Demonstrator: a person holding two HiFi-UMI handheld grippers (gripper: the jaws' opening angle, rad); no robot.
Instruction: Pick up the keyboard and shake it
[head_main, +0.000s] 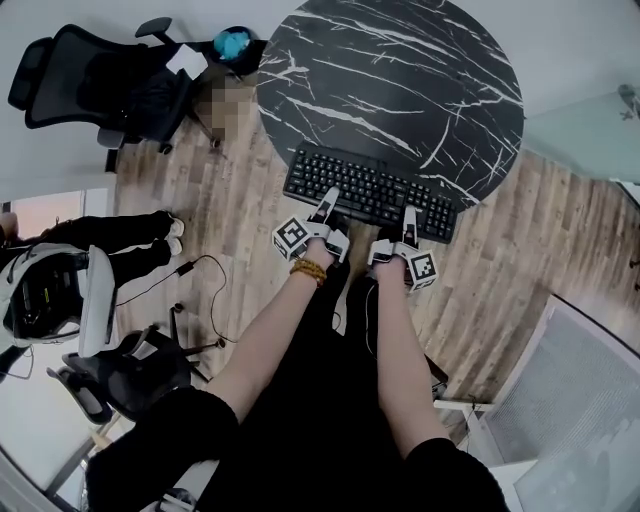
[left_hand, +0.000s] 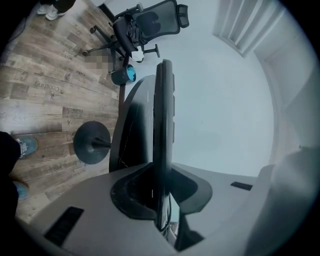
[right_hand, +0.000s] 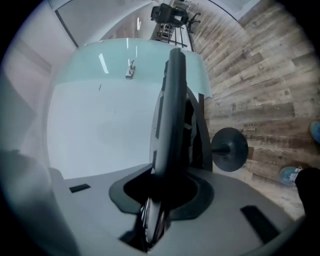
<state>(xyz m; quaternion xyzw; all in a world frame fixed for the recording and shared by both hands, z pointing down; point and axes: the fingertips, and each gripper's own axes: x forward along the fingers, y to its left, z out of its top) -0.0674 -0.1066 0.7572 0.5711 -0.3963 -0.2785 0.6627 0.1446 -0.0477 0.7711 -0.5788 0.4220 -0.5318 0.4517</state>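
Note:
A black keyboard (head_main: 370, 190) lies across the near rim of the round black marble table (head_main: 400, 80), with its front edge jutting past the rim. My left gripper (head_main: 328, 197) grips that front edge left of the middle, and my right gripper (head_main: 408, 216) grips it right of the middle. In the left gripper view the keyboard (left_hand: 163, 120) runs edge-on between the left gripper's (left_hand: 163, 200) jaws, which press on it. The right gripper view shows the same: the keyboard (right_hand: 173, 110) is clamped edge-on in the right gripper (right_hand: 161, 197). Whether it still rests on the table I cannot tell.
A black office chair (head_main: 110, 85) stands at the far left with a teal object (head_main: 232, 42) beside it. A person's legs and shoes (head_main: 150, 235) are at the left, above another chair (head_main: 120, 375). A cable (head_main: 200, 275) lies on the wooden floor. The table's round foot (left_hand: 91, 142) shows below it.

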